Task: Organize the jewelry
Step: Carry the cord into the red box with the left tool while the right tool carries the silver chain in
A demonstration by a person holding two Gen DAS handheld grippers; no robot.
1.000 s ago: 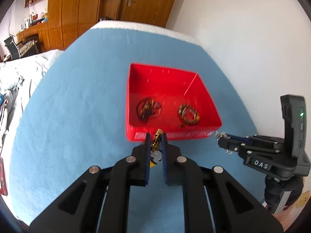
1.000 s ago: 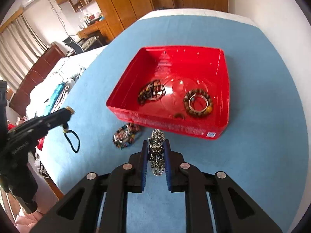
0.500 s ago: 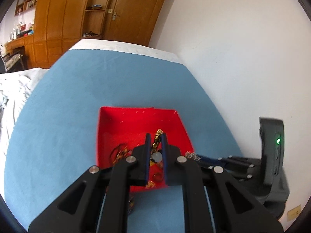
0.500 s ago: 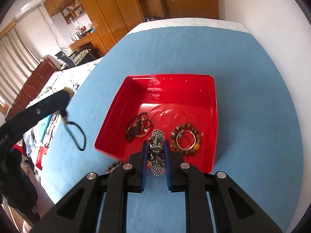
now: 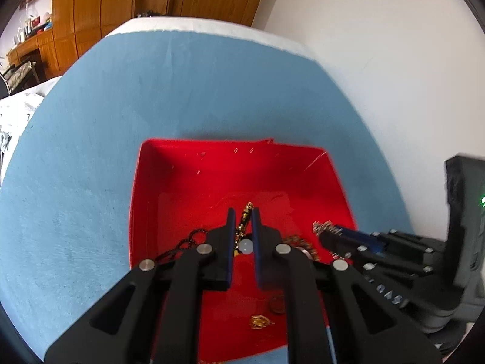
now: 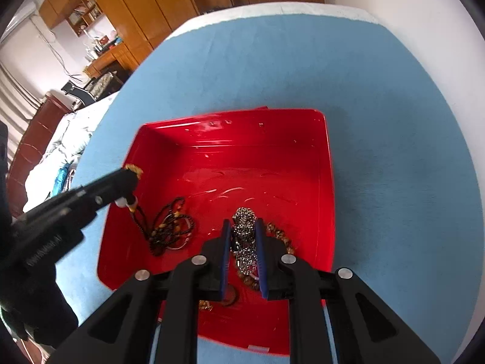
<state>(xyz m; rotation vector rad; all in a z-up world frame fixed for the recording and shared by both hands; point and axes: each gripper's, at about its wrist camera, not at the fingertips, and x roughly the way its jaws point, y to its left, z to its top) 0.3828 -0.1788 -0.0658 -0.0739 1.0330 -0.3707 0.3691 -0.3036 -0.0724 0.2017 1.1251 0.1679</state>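
A red plastic tray (image 5: 188, 176) (image 6: 303, 151) sits on a blue cloth. My left gripper (image 5: 241, 212) is shut on a black cord necklace with gold beads (image 5: 244, 221) and holds it over the tray; its cord (image 6: 145, 227) hangs onto the tray floor. My right gripper (image 6: 242, 224) is shut on a sparkly silver beaded piece (image 6: 242, 236), also above the tray. A dark bead bracelet pile (image 6: 172, 230) and a brown bead bracelet (image 6: 280, 235) lie in the tray. The right gripper shows at the right of the left wrist view (image 5: 326, 231).
The blue cloth (image 5: 75, 182) (image 6: 394, 182) covers the table, with a white wall close on the right. A small gold piece (image 5: 259, 321) and a dark round item (image 5: 277, 305) lie near the tray's front wall. Wooden cupboards stand beyond.
Both grippers have moved forward and now hang over the tray's inside with their pieces held. The necklace's cord now trails onto the tray floor.
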